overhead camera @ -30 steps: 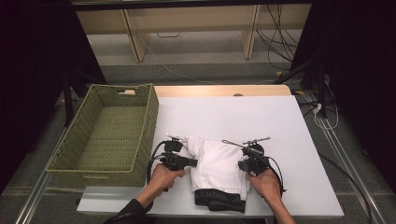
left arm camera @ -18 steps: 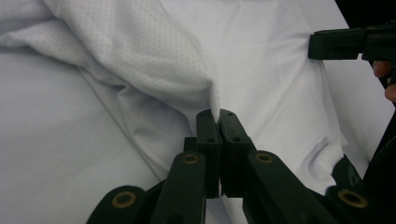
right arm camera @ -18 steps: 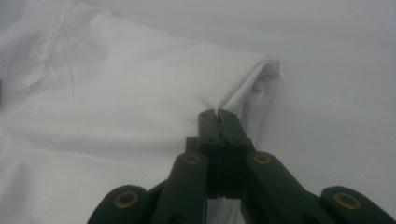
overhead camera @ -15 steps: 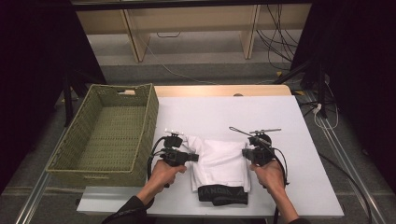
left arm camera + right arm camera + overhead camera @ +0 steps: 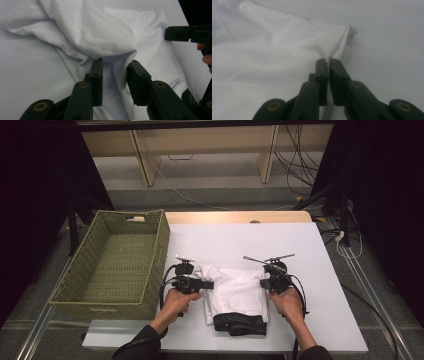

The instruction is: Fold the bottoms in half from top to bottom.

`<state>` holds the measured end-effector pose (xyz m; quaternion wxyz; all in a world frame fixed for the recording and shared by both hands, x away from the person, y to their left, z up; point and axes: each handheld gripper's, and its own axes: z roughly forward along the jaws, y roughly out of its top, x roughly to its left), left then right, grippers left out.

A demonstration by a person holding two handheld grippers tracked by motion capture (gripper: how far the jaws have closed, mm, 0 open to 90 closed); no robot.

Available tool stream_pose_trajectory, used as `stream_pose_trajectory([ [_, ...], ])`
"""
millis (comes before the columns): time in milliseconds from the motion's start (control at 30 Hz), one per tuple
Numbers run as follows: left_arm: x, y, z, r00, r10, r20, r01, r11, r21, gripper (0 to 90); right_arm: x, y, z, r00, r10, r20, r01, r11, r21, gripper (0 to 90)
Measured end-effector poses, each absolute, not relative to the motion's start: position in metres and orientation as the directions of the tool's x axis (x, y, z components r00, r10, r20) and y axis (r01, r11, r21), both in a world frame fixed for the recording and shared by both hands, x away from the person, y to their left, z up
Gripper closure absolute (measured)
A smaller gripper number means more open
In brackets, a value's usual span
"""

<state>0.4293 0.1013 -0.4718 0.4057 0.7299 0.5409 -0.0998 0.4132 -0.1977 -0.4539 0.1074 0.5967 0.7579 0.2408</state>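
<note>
Meanwhile, the white garment (image 5: pixel 235 290) lies bunched on the counter (image 5: pixel 300 245) beside the basket (image 5: pixel 115 265), the right claw (image 5: pixel 328 62) pinching its edge, the left claw (image 5: pixel 115 75) just opening around a fold.

White table (image 5: pixel 300 250), green woven basket (image 5: pixel 115 265) at left edge, folded white garment (image 5: pixel 235 292) near front

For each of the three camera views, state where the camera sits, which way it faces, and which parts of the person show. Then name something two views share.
High view: above the person's side, facing forward and down on the white table; forearms, hands, both grippers show.
Left gripper view: rides the left gripper, facing along parted jaws at the white garment.
Right gripper view: rides the right gripper, jaws pinching the garment's edge.
Shared: the garment appears in all three.
</note>
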Motion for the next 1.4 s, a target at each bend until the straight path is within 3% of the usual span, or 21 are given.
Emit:
stream_pose_trajectory([
  [100,0.432,0.102,-0.466,0.398,0.707,-0.585,0.867,-0.083,0.491,56.2,0.415,-0.203,-0.452,-0.253,0.956,0.148,0.848,0.146,0.509,75.0],
  [200,0.435,0.102,-0.462,0.398,0.702,-0.590,0.867,-0.077,0.493,45.3,0.419,-0.210,-0.452,-0.248,0.948,0.197,0.840,0.109,0.532,71.4],
  [300,0.440,0.101,-0.459,0.383,0.711,-0.589,0.869,-0.062,0.491,43.4,0.423,-0.211,-0.453,-0.255,0.945,0.206,0.833,0.107,0.543,69.7],
  [433,0.450,0.100,-0.463,0.352,0.738,-0.576,0.869,-0.030,0.493,55.1,0.429,-0.208,-0.456,-0.264,0.943,0.204,0.832,0.116,0.542,72.2],
  [567,0.457,0.100,-0.466,0.337,0.769,-0.543,0.860,-0.017,0.510,85.9,0.432,-0.208,-0.459,-0.250,0.953,0.172,0.837,0.123,0.533,87.0],
  [600,0.459,0.100,-0.467,0.341,0.776,-0.531,0.858,-0.025,0.514,89.0,0.432,-0.209,-0.459,-0.253,0.952,0.171,0.836,0.126,0.534,88.2],
  [1133,0.477,0.102,-0.476,0.324,0.847,-0.422,0.842,-0.055,0.536,90.0,0.442,-0.210,-0.462,-0.259,0.958,0.120,0.833,0.159,0.530,88.8],
  [1300,0.475,0.104,-0.478,0.316,0.844,-0.433,0.841,-0.039,0.539,89.8,0.444,-0.209,-0.467,-0.264,0.958,0.111,0.836,0.170,0.522,88.0],
  [1400,0.474,0.104,-0.473,0.321,0.852,-0.413,0.833,-0.046,0.552,88.1,0.442,-0.209,-0.463,-0.260,0.962,0.088,0.821,0.172,0.545,78.0],
])
